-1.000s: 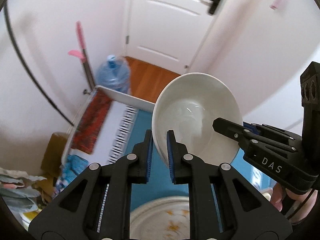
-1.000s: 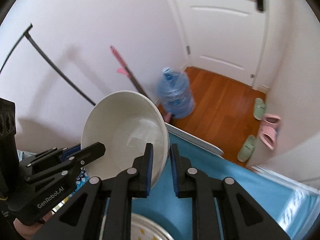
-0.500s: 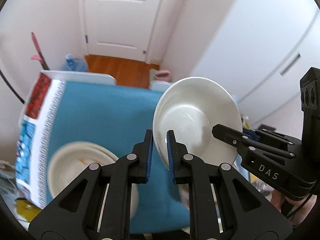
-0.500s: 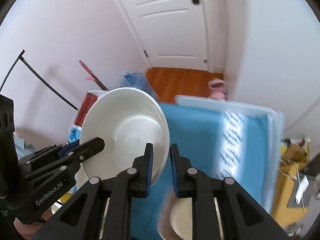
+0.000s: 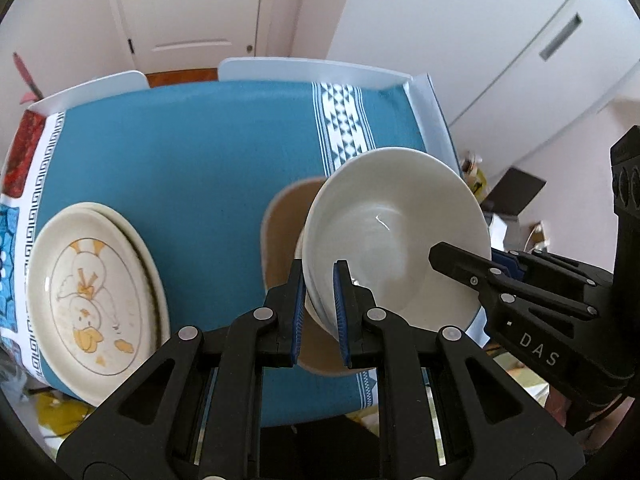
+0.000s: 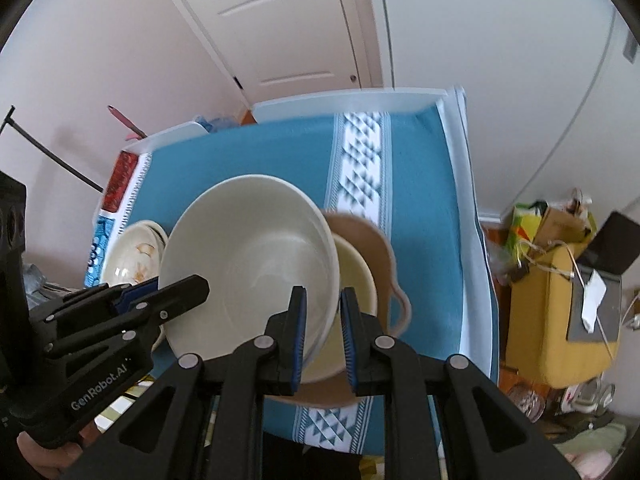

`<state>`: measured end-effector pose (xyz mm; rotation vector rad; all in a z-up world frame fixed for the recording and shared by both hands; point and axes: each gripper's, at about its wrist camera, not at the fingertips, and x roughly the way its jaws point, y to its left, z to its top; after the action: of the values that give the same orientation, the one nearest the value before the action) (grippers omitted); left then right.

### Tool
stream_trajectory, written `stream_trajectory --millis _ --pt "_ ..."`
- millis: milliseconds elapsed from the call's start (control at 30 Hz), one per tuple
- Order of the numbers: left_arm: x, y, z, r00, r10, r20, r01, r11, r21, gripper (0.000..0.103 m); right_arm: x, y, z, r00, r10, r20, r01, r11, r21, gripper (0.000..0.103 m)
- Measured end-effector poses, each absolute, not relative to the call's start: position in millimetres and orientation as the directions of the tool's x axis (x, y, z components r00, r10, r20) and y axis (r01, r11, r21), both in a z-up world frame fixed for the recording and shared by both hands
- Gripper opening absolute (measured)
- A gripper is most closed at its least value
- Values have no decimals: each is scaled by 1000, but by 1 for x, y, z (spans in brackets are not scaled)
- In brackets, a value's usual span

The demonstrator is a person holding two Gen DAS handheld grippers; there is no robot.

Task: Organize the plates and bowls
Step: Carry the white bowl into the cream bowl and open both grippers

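A white bowl (image 5: 394,236) hangs in the air above the table, tilted so that its glossy hollow faces the cameras, and it is held from two sides at once. The left gripper (image 5: 319,308) has its blue-padded fingers (image 5: 299,304) closed tight on the bowl's near rim, one pad inside the wall and one outside. The right gripper (image 6: 324,322) is clamped in the same way on the opposite rim, its jaws almost fully closed with only the thin wall between them. In each wrist view the other gripper shows at the side, reaching in to the bowl's far edge.

Directly below the held bowl, partly hidden by it, a cream bowl (image 6: 354,280) sits inside a wider tan dish (image 6: 380,256) with a small handle at its edge; the dish rests on the tablecloth. Whether the white bowl touches the cream one cannot be told.

To the left of them on the table lies a stack of cream plates (image 5: 86,300), the top one printed with yellow ducks. All of this stands on a teal tablecloth (image 5: 200,152) with a white geometric band, spread over a white table (image 5: 312,70). Beyond the table are a white panelled door (image 6: 280,24) and pale walls; to the right, off the table, sits a yellow box (image 6: 560,320) with clutter.
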<state>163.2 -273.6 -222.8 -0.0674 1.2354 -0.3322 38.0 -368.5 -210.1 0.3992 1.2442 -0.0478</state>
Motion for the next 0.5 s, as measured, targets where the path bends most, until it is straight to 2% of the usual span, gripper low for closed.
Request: stream_trajectory --millis 300,500 --pt "175 -271 -251 243 -240 -940 234 955 -183 12 31 -367 -231 313 175 -934 255 931 260 16" --pt "177 -273 -254 254 -192 -948 257 958 -125 12 35 -360 -233 306 136 -942 212 955 207 16"
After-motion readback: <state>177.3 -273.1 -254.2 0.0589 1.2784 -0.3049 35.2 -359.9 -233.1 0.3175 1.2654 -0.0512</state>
